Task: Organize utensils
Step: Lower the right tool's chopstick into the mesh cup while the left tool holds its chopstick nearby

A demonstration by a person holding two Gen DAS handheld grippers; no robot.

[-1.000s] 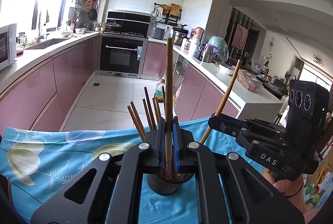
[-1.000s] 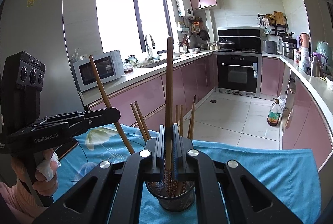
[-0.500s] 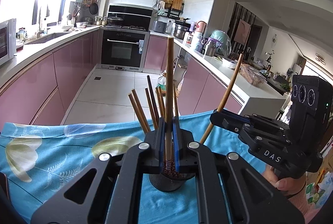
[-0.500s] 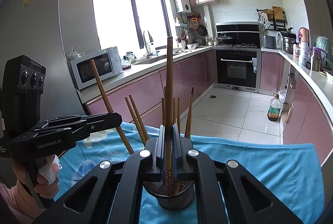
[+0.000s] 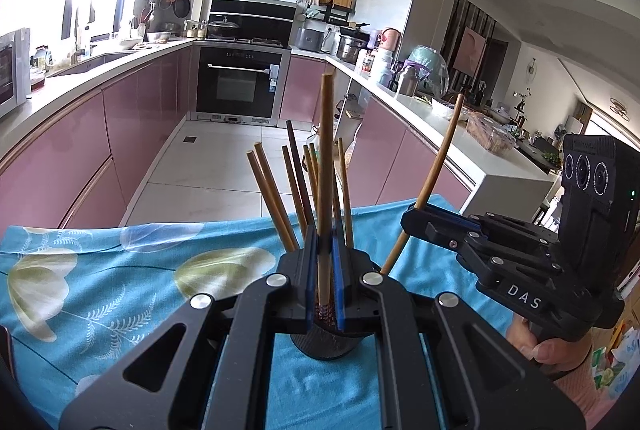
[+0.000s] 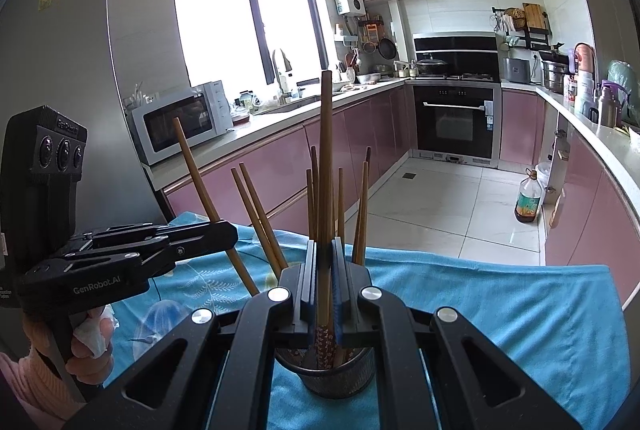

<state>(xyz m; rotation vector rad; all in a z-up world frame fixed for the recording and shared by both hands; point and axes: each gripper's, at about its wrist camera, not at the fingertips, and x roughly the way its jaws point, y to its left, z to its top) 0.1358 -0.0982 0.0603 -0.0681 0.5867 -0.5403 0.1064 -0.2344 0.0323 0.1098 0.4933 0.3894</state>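
A black mesh holder (image 6: 334,376) stands on the blue cloth with several chopsticks (image 6: 256,214) upright in it; it also shows in the left wrist view (image 5: 326,344). My left gripper (image 5: 325,262) is shut on a wooden chopstick (image 5: 326,158), held upright with its patterned tip over the holder. My right gripper (image 6: 325,262) is shut on another wooden chopstick (image 6: 326,158), its patterned tip inside the holder's mouth. Each gripper shows in the other's view, the right (image 5: 416,220) and the left (image 6: 230,234), each with its chopstick slanting down toward the holder.
The blue floral cloth (image 5: 120,270) covers the table, whose far edge drops to the tiled kitchen floor (image 6: 440,206). Pink cabinets and counters run along both sides. An oven (image 5: 240,82) stands at the far wall and a microwave (image 6: 180,126) on the counter.
Both grippers have moved down toward the holder with their chopsticks. The holder and its chopsticks now stand higher and larger in both views.
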